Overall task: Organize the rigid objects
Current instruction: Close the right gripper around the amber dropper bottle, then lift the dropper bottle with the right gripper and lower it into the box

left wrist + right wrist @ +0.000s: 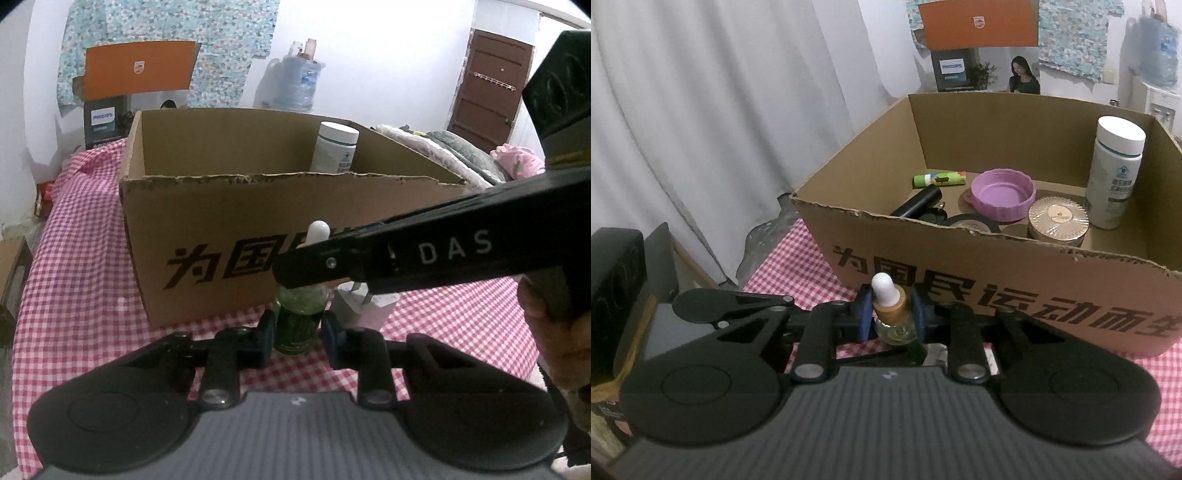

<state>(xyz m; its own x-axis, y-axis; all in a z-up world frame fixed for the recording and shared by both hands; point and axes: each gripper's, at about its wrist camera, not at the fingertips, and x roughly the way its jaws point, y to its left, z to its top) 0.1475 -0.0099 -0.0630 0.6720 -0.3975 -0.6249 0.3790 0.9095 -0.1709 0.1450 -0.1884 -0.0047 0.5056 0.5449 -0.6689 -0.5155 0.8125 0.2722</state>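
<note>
A green dropper bottle (300, 320) with a white bulb and gold collar stands on the checked cloth in front of a cardboard box (221, 236). My left gripper (298, 332) has its fingers on either side of the bottle's body, close to it. My right gripper (891, 314) is shut on the dropper bottle (892, 317) at its neck; its arm crosses the left wrist view above the bottle. The box (997, 280) holds a white bottle (1115, 170), a purple lid (1003, 195), a gold-lidded jar (1057, 221), a green tube (940, 180) and a black cylinder (918, 201).
A white charger plug (364, 306) lies right of the bottle. The red-checked tablecloth (85, 266) covers the table. A Philips box (107, 92), a water jug (299, 81) and folded bedding (461, 147) stand behind. A white curtain (701, 110) hangs left.
</note>
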